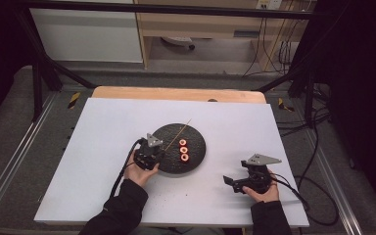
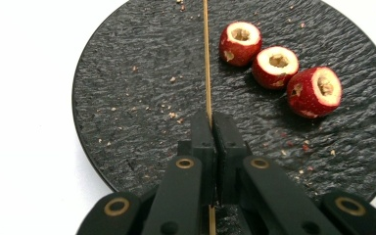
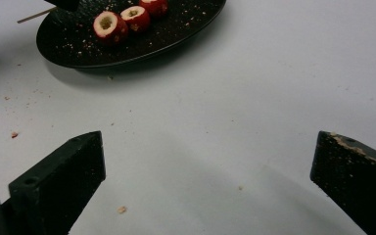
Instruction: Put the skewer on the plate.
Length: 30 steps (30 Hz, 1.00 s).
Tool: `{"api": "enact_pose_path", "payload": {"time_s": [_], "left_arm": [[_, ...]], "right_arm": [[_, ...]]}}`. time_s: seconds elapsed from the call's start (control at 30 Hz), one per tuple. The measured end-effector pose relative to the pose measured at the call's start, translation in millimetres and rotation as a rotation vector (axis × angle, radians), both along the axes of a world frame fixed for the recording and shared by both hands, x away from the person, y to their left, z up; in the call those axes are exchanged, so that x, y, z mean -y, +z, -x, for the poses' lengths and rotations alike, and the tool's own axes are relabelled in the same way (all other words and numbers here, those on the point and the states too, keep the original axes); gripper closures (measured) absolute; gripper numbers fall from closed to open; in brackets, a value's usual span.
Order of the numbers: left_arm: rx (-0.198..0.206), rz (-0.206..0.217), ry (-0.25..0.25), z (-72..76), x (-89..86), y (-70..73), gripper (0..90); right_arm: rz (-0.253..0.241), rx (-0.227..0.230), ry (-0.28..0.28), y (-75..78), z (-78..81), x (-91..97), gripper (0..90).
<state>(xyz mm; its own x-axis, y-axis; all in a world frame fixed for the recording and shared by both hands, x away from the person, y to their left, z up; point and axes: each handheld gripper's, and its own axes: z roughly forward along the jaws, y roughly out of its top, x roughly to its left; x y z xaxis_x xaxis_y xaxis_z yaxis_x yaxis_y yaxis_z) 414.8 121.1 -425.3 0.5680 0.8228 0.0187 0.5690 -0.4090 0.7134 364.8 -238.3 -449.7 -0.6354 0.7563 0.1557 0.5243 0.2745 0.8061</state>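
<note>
From the high view, your left tongs (image 1: 152,152) sit at the near-left rim of the dark plate (image 1: 169,166), clamped on a thin wooden skewer (image 1: 181,128) that runs up across the plate. Three cored red fruits (image 1: 183,150) lie in a row just right of the skewer. Your right tongs (image 1: 235,182) rest well apart on the white bench (image 1: 103,147), with open room all around them.

In the left gripper view, the left tongs (image 2: 210,122) are pinched tight on the skewer (image 2: 206,58), which points straight ahead over the plate (image 2: 127,98); the fruits (image 2: 279,63) lie off to its right, not touching it. You appear to be at the threading step, so next the tip must swing toward the nearest fruit's hollow core.

In the right gripper view, the right tongs (image 3: 210,166) gape wide and hold nothing. The plate (image 3: 142,44) and fruits (image 3: 127,17) lie ahead, so steadying a fruit looks unobstructed.
</note>
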Motion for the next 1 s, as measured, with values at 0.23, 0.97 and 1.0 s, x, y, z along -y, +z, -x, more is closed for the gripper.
{"api": "enact_pose_path", "payload": {"time_s": [0.23, 0.97, 1.0], "left_arm": [[-0.028, -0.02, 0.027, -3.7, 3.5, -4.3, 87.9], [0.008, 0.042, -0.093, 9.5, -20.2, 13.9, 55.5], [0.006, 0.046, -0.107, 11.5, -24.7, 14.8, 53.8]], "right_arm": [[0.002, -0.004, 0.005, -0.8, 0.3, -0.4, 0.7], [0.001, -0.002, -0.004, -0.1, 0.0, 0.3, 0.7], [0.001, -0.002, -0.004, 0.0, 0.2, 0.2, 0.7]]}}
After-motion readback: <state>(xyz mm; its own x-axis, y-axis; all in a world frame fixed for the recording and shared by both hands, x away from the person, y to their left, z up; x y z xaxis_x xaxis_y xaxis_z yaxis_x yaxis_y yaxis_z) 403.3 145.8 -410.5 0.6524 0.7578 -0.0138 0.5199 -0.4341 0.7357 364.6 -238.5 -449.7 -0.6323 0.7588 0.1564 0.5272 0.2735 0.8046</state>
